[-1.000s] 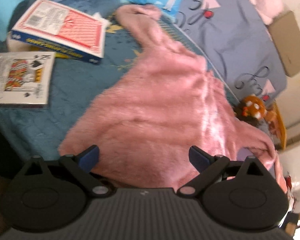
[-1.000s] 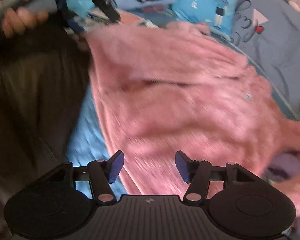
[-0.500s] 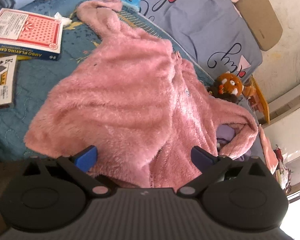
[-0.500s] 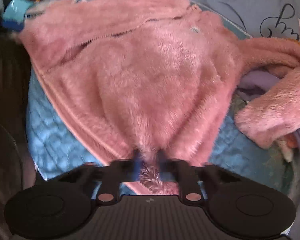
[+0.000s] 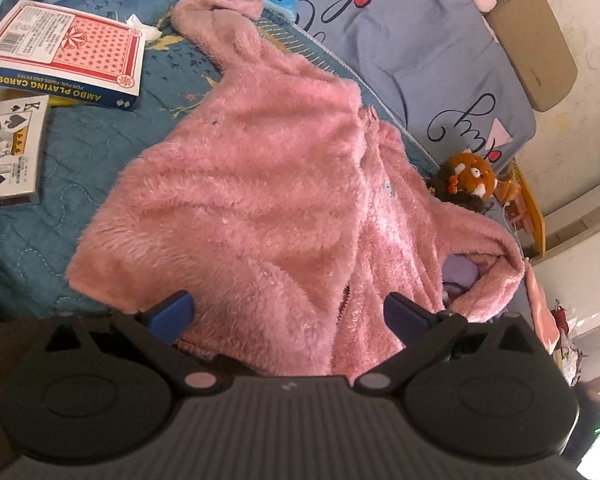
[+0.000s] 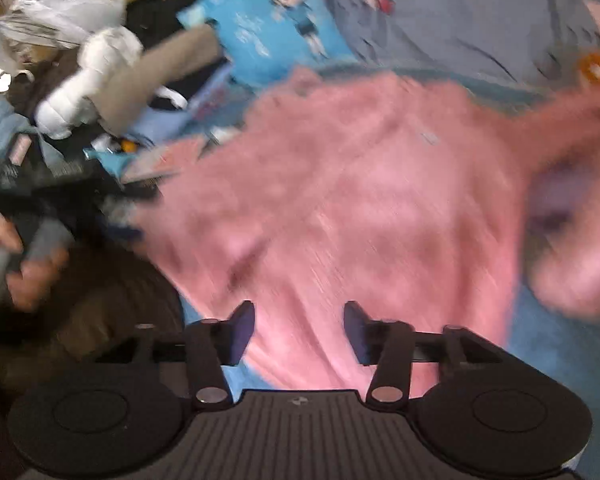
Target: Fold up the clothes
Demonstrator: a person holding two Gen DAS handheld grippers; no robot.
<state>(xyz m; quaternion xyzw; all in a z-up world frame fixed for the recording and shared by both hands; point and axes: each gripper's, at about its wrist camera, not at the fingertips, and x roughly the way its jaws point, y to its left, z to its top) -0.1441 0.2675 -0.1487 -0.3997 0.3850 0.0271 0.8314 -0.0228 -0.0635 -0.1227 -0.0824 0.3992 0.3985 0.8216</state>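
A fluffy pink zip jacket (image 5: 260,200) lies spread on the blue quilt (image 5: 80,152), front up, one sleeve (image 5: 220,12) stretched to the far side and the other sleeve (image 5: 496,264) curled at the right. My left gripper (image 5: 288,314) hovers over the near hem, open wide, its blue pads clear of the fleece. In the blurred right wrist view the jacket (image 6: 360,200) fills the middle. My right gripper (image 6: 299,320) sits above its near edge with jaws opening and the pads clear of the fleece. A hand (image 6: 28,276) holds the left gripper at the left.
Two playing-card boxes (image 5: 64,52) (image 5: 8,148) lie left of the jacket. An orange plush toy (image 5: 472,172) sits at the right by a grey-blue duvet (image 5: 420,40). A blue cartoon pillow (image 6: 268,28) and piled clothes and bags (image 6: 80,52) crowd the far left.
The right gripper closed on the jacket's near hem half a second ago, then let go and opened, lifting and rolling so its view swung. The left gripper stayed open and nearly still.
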